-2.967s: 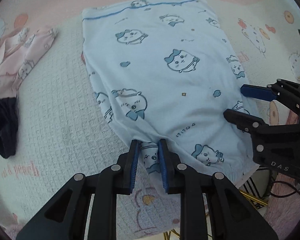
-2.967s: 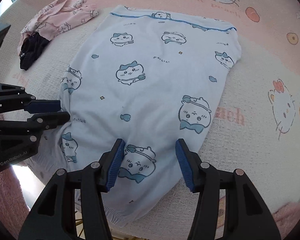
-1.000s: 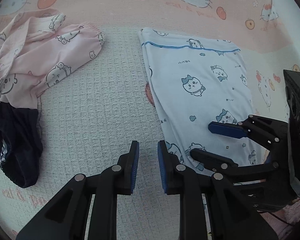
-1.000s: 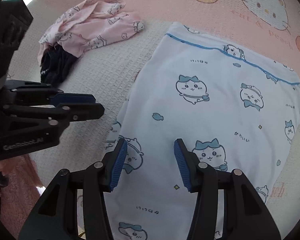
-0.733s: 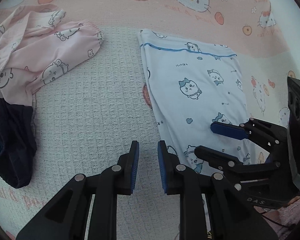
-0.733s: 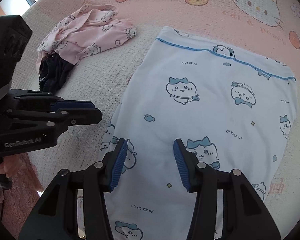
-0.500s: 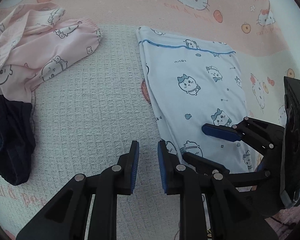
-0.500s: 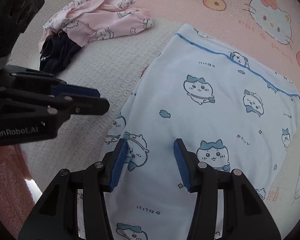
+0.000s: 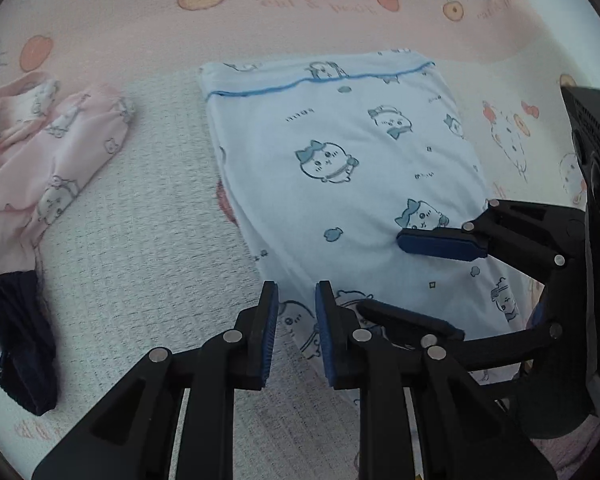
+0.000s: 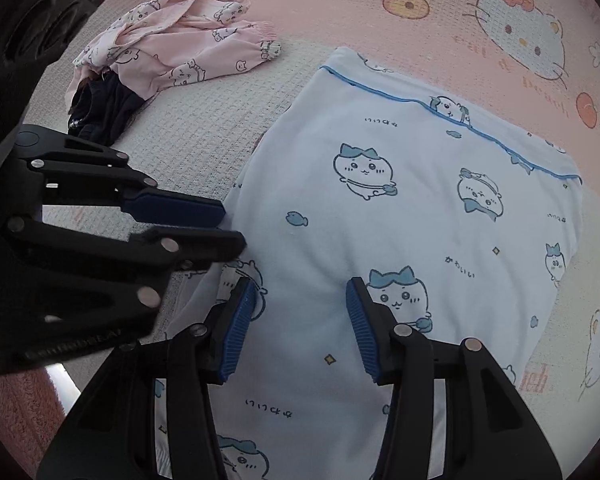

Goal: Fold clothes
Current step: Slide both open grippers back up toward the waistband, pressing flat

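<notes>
Here the blue garment (image 9: pixel 340 184), printed with little cartoon cats, lies flat on the bedspread (image 9: pixel 140 240) with its piped edge at the far side and its near end running toward the bed's edge; it looks already doubled lengthwise, since a second layer peeks out along its left side, though I cannot be sure of that; the left gripper (image 9: pixel 296 308) sits low at that left side near the near end, its jaws a narrow gap apart with the edge of the cloth seeming to lie between them, yet not visibly pinched, so it reads as released rather than clenched; the right gripper (image 10: pixel 300 308) hovers over the middle of the near half with its jaws wide apart and nothing between them but the cloth below; a pink garment (image 10: pixel 180 56) lies crumpled on a dark one (image 10: pixel 100 108) well off to the left, apart from the blue one; I judge the step in hand to be taking hold of the near end for a fold toward the piped edge; that would call for both tools to close on the near end at matching points, catching every layer, then lift and carry it evenly so the sides stay lined up; a grip on the top layer alone would likely drag the layers askew.
</notes>
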The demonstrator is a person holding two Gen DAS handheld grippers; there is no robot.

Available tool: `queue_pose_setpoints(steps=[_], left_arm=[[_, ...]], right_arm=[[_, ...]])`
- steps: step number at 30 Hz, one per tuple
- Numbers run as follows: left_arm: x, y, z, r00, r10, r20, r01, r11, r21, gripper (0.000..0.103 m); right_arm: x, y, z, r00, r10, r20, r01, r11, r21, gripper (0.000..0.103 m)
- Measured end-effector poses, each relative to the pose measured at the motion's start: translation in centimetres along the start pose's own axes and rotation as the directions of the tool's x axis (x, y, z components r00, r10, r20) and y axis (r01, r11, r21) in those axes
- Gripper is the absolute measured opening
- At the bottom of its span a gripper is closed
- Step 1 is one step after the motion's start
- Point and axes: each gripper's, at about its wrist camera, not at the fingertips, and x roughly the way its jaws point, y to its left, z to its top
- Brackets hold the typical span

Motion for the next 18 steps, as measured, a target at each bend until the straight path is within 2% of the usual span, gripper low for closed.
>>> queue_pose_setpoints(steps=[2, 3, 5, 6, 7, 11, 15, 18], left_arm=[[0.0, 0.6, -0.5, 1.000, 0.019, -0.012, -0.020, 1.000, -0.007, 0.021], [0.0, 0.9, -0.8, 0.999, 0.029, -0.018, -0.029, 1.000, -0.011, 0.021], [0.2, 1.1, -1.0, 0.999, -0.008, -0.031, 0.008, 1.000, -0.026, 0.021], [0.4, 0.9, -0.9, 0.999, -0.015, -0.030, 0.014, 1.000, -0.017, 0.021], [0.6, 0.6, -0.8, 0.999, -0.019, -0.027, 0.018, 1.000, -0.006, 0.021], [1.4, -0.6, 0.3, 0.999, -0.042, -0.021, 0.043, 0.998, 0.055, 0.021], [2.5, -1.6, 0.4, 0.999, -0.034, -0.026, 0.037, 0.994, 0.107, 0.021], [2.5, -0.6, 0.2, 0.997, -0.079, -0.027, 0.080, 0.996, 0.041, 0.021]], right_arm=[[-0.9, 0.4, -0.1, 0.997, 0.066, 0.040, -0.065, 0.998, -0.015, 0.050], [-0.6, 0.8, 0.0, 0.998, 0.064, 0.027, -0.063, 0.997, -0.037, 0.050], [0.1, 1.7, 0.1, 0.999, 0.054, 0.001, -0.053, 0.995, -0.082, 0.050], [1.0, 2.1, 0.0, 1.000, 0.009, -0.027, -0.011, 0.994, -0.106, 0.050], [1.0, 2.3, -0.1, 1.000, -0.007, -0.010, 0.006, 0.992, -0.122, 0.050], [0.8, 1.6, -0.4, 0.999, -0.041, -0.014, 0.040, 0.995, -0.090, 0.050], [0.6, 0.5, -0.7, 0.999, -0.035, -0.006, 0.034, 0.999, -0.037, 0.050], [0.7, 0.7, -0.9, 0.999, -0.039, 0.009, 0.040, 0.998, -0.047, 0.050]])
